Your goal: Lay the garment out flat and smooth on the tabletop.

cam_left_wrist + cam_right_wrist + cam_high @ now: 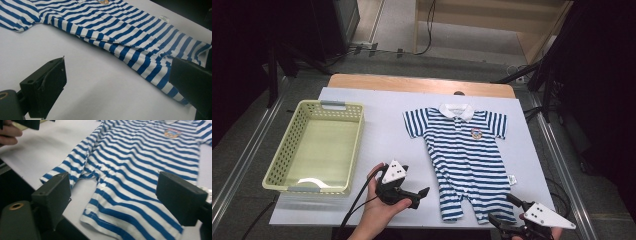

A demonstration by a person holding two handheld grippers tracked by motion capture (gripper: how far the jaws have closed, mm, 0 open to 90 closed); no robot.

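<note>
Striped romper (468,157) flat on the table (377,125).
Both the left gripper (422,196) and the right gripper (504,210), wide open and empty, flank its leg hems.

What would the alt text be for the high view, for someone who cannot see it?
A blue-and-white striped baby romper with a white collar lies flat on a white table, beside a pale yellow perforated plastic basket on the left. At the near edge, a person's hands hold two black two-jaw grippers, left gripper and right gripper, both open near the romper's legs.

Soft striped cloth romper (467,160) — matt white tabletop (382,125) — glossy perforated plastic basket (287,150).
</note>
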